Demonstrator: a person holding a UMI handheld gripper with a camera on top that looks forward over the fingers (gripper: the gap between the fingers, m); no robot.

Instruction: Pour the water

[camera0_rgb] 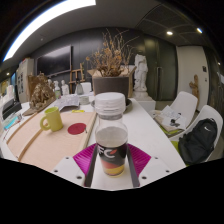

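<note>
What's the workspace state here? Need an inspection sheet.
Surface: long pale table, wood-toned strip along one side.
Job's things: clear bottle with white cap, amber liquid low inside, upright between the claw fingers; green mug on the table beyond, off to the side.
Clutter: red coaster near the mug; small bottles further back.
Claw: claw shut on bottle, both pink pads against it.
Cables: nothing seen.
Surroundings: pot of dried branches at the table's far end, white statue, white chairs, black bag on one chair.
</note>
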